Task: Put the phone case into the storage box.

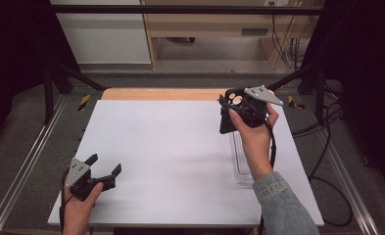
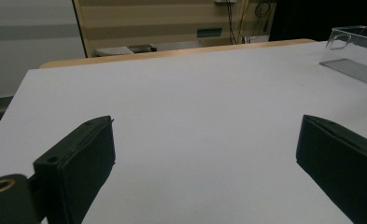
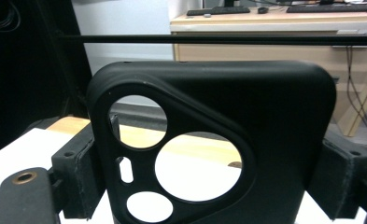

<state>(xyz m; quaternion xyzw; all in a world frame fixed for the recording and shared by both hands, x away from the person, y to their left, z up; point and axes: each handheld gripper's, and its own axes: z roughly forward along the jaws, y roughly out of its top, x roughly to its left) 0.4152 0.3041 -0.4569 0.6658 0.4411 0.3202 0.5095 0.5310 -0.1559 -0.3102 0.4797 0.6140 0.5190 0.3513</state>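
Black phone case (image 3: 228, 140), with a raised three-cornered camera frame and round cut-outs, sits pinched between the jaws of the right tool (image 1: 236, 105). In the right gripper view each pad presses on one long edge of the case, the left pad beside the cut-outs and the right pad at the plain side, so the jaws stand wide but are closed on it. The case stands upright in front of that camera, its top edge level, and the white tabletop (image 1: 170, 156) and the wooden strip (image 1: 160, 94) at its far edge show through the holes. From the high view the person's right hand (image 1: 253, 127) holds this tool above the far right part of the tabletop, clear of the surface, with the case (image 1: 228, 120) hanging dark below the tool's body and the grey three-cornered plate (image 1: 263, 94) on top.

Just under and in front of that hand lies a clear plastic tray (image 1: 242, 164), long and narrow, flat on the tabletop near its right edge; the left gripper view catches it at the far right (image 2: 358, 51).

The left tool (image 1: 104, 166) rests low over the near left corner of the tabletop, held in the left hand (image 1: 80, 200). Its jaws are spread wide apart with only bare white surface between them.
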